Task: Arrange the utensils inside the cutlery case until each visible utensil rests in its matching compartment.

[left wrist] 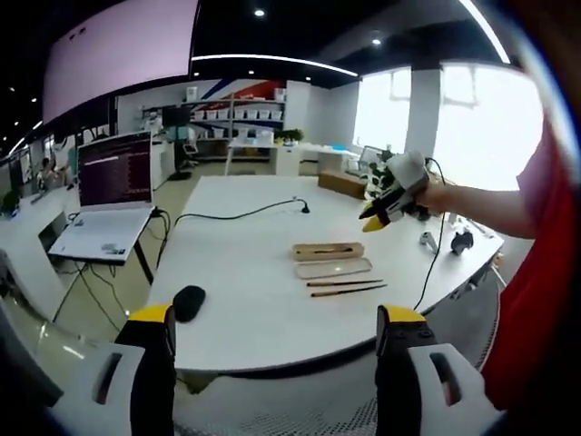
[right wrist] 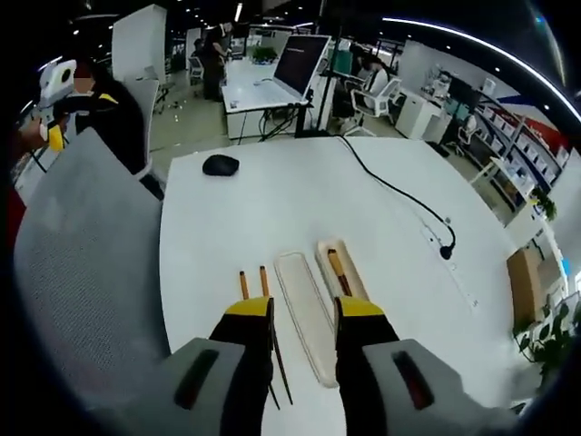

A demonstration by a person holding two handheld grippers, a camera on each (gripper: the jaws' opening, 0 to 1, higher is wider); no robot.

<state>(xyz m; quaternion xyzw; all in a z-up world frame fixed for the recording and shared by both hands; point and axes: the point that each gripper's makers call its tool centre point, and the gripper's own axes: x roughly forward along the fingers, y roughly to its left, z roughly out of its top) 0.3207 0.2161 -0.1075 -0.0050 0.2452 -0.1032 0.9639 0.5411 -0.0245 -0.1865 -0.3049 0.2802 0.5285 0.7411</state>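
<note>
The right gripper (right wrist: pixel 304 313) hovers over the white table (right wrist: pixel 272 209) with its jaws spread and empty, above the pale lid (right wrist: pixel 304 309) that lies between two chopsticks (right wrist: pixel 257 289) on its left and the cutlery case (right wrist: pixel 338 263), which holds a wooden utensil, on its right. The left gripper (left wrist: pixel 277 327) hangs at the table's near edge, well short of the case, jaws wide apart and holding nothing. A black mouse (left wrist: pixel 189 302) sits near that edge, and a black cable (right wrist: pixel 399 195) runs across the far side of the table.
</note>
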